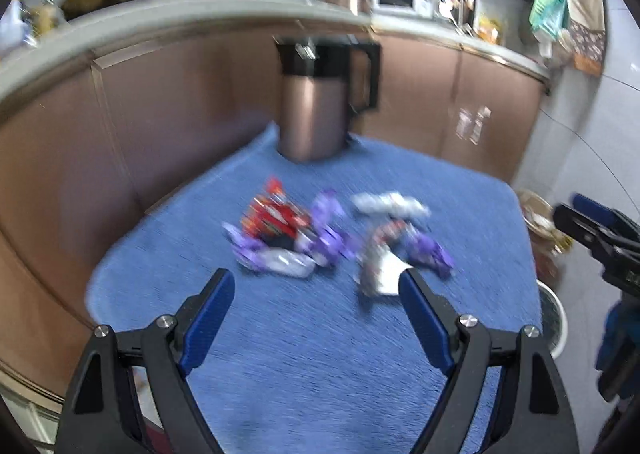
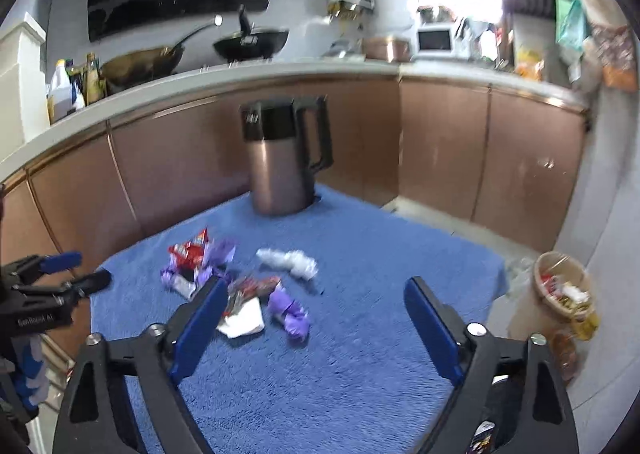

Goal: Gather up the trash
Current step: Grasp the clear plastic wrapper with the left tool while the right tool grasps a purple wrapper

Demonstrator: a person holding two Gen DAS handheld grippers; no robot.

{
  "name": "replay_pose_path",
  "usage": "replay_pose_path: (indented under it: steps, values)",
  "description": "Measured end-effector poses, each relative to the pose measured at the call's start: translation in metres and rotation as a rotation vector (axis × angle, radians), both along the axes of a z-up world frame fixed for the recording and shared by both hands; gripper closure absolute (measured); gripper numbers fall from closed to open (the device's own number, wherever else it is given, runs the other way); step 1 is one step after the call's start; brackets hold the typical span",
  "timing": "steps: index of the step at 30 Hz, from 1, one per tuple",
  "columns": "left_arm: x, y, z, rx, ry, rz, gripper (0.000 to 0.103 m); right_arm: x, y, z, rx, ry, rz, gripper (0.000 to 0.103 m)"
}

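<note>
Several crumpled wrappers lie on a blue cloth-covered table (image 1: 304, 354): a red snack wrapper (image 1: 272, 216) with purple wrappers (image 1: 332, 232) around it, a crumpled white tissue (image 1: 388, 203), and a silver-and-white wrapper (image 1: 380, 266). In the right wrist view I see the red wrapper (image 2: 190, 252), the tissue (image 2: 288, 261), a purple wrapper (image 2: 290, 312) and white paper (image 2: 244, 320). My left gripper (image 1: 316, 288) is open and empty, just short of the pile. My right gripper (image 2: 314, 296) is open and empty above the table's near half. A bin (image 2: 558, 294) holding trash stands on the floor to the right.
A copper-coloured kettle (image 2: 280, 170) with a black handle stands at the table's far edge. Brown kitchen cabinets (image 2: 440, 146) and a worktop with pans and a microwave (image 2: 434, 40) run behind. The bin also shows in the left wrist view (image 1: 538, 214).
</note>
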State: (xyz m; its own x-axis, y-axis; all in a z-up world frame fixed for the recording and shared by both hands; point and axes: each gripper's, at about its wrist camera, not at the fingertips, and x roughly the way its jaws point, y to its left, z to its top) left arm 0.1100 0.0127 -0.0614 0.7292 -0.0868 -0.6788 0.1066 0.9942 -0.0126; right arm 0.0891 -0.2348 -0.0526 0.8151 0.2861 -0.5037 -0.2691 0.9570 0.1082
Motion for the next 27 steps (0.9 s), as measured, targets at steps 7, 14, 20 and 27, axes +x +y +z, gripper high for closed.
replay_pose_path:
  steps: [7,14,20,27]
  values:
    - [0.047,-0.016,-0.042,-0.06,0.128,-0.071,0.021,0.043,0.013,-0.041,-0.008,0.14,0.069,0.036]
    - [0.083,-0.027,-0.065,-0.056,0.182,-0.087,0.036,0.078,0.026,-0.073,-0.015,0.234,0.126,0.036]
    - [0.103,-0.025,-0.086,-0.089,0.253,-0.099,0.071,0.106,0.039,-0.096,-0.012,0.3,0.168,0.041]
    - [0.104,-0.02,-0.092,-0.112,0.275,-0.104,0.09,0.127,0.049,-0.12,0.017,0.389,0.207,0.069]
